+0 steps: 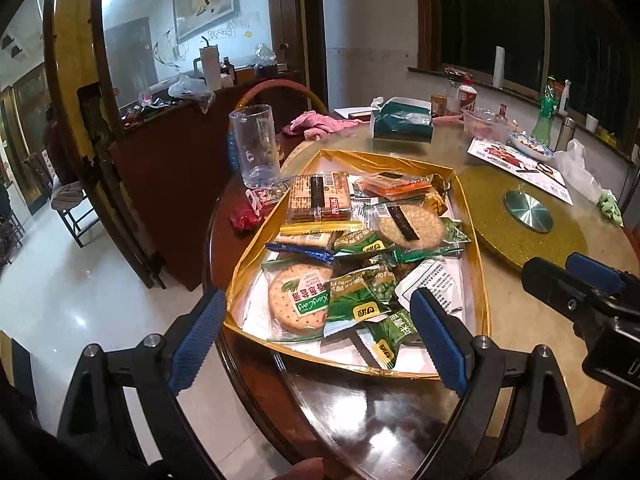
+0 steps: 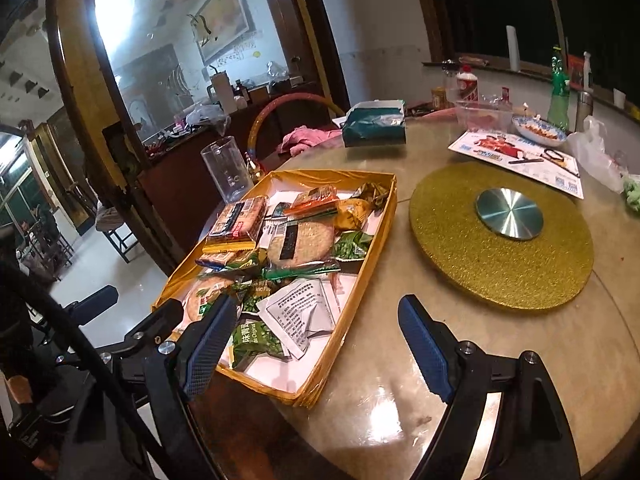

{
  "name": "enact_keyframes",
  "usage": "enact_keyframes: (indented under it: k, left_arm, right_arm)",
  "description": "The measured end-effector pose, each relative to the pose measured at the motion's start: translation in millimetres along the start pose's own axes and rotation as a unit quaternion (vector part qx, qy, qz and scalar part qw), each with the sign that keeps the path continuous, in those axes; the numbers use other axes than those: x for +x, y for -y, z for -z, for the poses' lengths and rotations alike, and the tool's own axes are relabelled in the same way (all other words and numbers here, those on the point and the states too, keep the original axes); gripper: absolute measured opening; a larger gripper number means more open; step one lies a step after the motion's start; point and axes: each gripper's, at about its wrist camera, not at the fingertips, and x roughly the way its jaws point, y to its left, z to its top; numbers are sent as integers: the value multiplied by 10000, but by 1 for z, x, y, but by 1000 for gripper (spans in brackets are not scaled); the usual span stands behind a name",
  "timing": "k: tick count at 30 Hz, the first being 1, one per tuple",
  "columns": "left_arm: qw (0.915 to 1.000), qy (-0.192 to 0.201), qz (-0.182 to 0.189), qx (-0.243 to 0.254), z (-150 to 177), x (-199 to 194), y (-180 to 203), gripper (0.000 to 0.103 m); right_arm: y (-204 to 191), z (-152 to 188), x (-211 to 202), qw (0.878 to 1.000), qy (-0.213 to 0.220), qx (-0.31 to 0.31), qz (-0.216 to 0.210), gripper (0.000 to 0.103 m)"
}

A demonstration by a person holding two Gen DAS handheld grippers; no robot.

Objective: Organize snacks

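both grippers hang just above the near edge of the round table [image 2: 520, 340], jaws spread wide and holding nothing — the left gripper [image 1: 320, 340] over the near end of the gold tray [image 1: 478, 264], the right gripper [image 2: 316, 344] over bare tabletop just beside the tray's right wall. snack packets fill the tray: a round cracker [image 1: 298, 298] at the left gripper's 12 o'clock, green pea packets [image 1: 356, 304] beside it, a white leaflet-like packet [image 2: 304, 312], a square biscuit pack [image 1: 320, 196] further back. a clear plastic cup [image 1: 256, 144] stands off the tray's far-left corner at 11 o'clock; the gold turntable [image 2: 500, 264] sits at the right gripper's 1 o'clock.
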Motion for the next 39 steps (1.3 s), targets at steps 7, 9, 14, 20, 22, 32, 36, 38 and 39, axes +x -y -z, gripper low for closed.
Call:
enact_keyframes:
  k: [7, 9, 14, 20, 22, 32, 36, 38, 39]
  left_arm:
    - [10000, -42, -32, 51, 2, 5, -3, 93]
    - [9999, -67, -41, 73, 1, 7, -2, 93]
    - [9999, -99, -56, 86, 1, 13, -6, 93]
    - [9998, -131, -58, 110, -1, 17, -6, 93]
    - [9998, -150, -63, 123, -1, 19, -6, 93]
    - [9994, -216, -13, 258, 0, 22, -5, 93]
    - [9993, -245, -38, 275, 0, 25, -8, 93]
    - [9992, -261, -29, 291, 0, 26, -10, 93]
    - [9992, -269, -15, 293, 1, 26, -11, 93]
  right_arm:
    - [-3, -1, 7, 10000, -70, -2, -64, 83]
    - [-4, -1, 9, 9999, -84, -9, -70, 83]
    - [-10, -2, 16, 9998, -159, -36, -85, 83]
    - [-13, -4, 20, 9998, -196, -47, -95, 83]
    - [-13, -4, 21, 9997, -208, -47, -100, 83]
    - [-18, -7, 28, 9996, -266, -44, -36, 83]
    - [-23, -7, 30, 9994, -272, -102, 203, 83]
    - [-25, -4, 31, 9990, -262, -155, 336, 83]
    - [-25, -3, 32, 9987, -280, -170, 382, 83]
